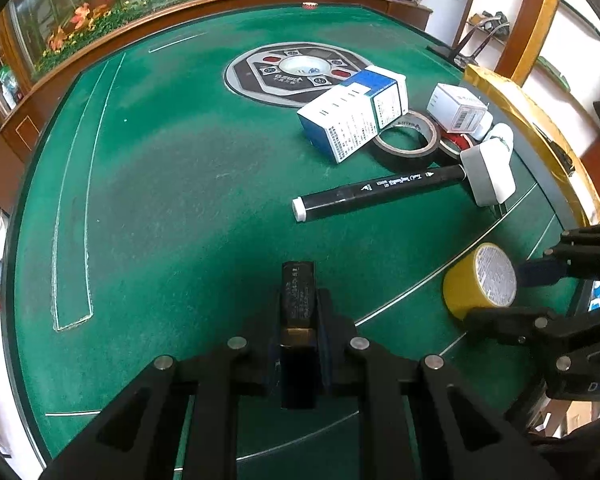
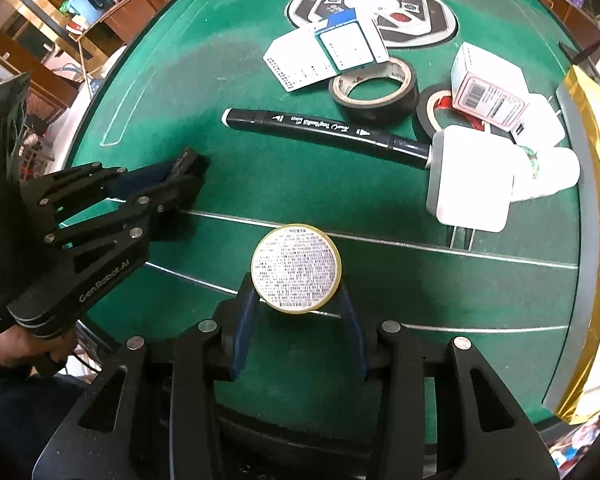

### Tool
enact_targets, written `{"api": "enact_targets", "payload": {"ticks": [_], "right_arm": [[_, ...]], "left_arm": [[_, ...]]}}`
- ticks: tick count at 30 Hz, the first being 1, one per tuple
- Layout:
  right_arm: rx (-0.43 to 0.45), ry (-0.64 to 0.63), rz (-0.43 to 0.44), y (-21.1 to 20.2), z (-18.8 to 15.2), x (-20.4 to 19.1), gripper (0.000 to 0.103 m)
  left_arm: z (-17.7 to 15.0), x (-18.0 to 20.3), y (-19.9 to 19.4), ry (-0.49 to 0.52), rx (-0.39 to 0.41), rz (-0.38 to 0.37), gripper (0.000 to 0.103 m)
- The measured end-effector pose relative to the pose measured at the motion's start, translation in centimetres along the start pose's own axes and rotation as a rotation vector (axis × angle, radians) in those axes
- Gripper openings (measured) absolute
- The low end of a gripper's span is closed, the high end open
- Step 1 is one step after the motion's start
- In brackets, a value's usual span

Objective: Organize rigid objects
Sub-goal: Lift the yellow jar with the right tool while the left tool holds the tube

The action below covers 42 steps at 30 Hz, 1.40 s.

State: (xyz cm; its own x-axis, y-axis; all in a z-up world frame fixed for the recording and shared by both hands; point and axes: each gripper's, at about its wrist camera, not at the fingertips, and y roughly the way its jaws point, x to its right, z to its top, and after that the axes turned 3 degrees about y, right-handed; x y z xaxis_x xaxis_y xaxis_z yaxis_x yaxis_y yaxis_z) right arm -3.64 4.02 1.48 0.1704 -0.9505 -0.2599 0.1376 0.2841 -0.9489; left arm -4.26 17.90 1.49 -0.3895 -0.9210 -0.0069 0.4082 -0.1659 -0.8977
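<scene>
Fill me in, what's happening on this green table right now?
A person works two handheld grippers over the green table. The left gripper is shut on a small black block. The right gripper straddles a yellow tin, jaws not visibly closed. The marker, tape rolls, boxes and chargers lie clustered beyond.

Both views are evenly bright with soft daylight; the upper right of the left wrist view is blown out to white. The desk (image 1: 160,184) felt shows a dull sheen and soft shadows under objects. Strong fisheye bending curves the edges, corners fall to black, and focus stays fairly sharp.
</scene>
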Motion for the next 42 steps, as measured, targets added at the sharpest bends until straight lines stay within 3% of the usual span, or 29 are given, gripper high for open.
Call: {"api": "enact_targets", "payload": {"ticks": [3,10,29,42], "right_arm": [[0.027,-0.001,0.0,0.3,0.2,-0.2,0.04],[0.085,-0.014,0.007,-0.9,0.1,-0.3,0.038],[0.05,0.011,0.058,-0.2,0.2,0.2,0.04],[0.094,0.041,0.084,-1.1,0.0,0.8,0.04]], "left_arm": [[-0.2,0.0,-0.1,0.003,0.004,-0.004,0.016],[-0.2,-1.5,-0.6,-0.107,0.015,-0.101,0.016],[0.1,-0.8,-0.7,-0.091,0.015,-0.105,0.016],[0.4,0.0,-1.6,-0.079,0.043,-0.121,0.016]]}}
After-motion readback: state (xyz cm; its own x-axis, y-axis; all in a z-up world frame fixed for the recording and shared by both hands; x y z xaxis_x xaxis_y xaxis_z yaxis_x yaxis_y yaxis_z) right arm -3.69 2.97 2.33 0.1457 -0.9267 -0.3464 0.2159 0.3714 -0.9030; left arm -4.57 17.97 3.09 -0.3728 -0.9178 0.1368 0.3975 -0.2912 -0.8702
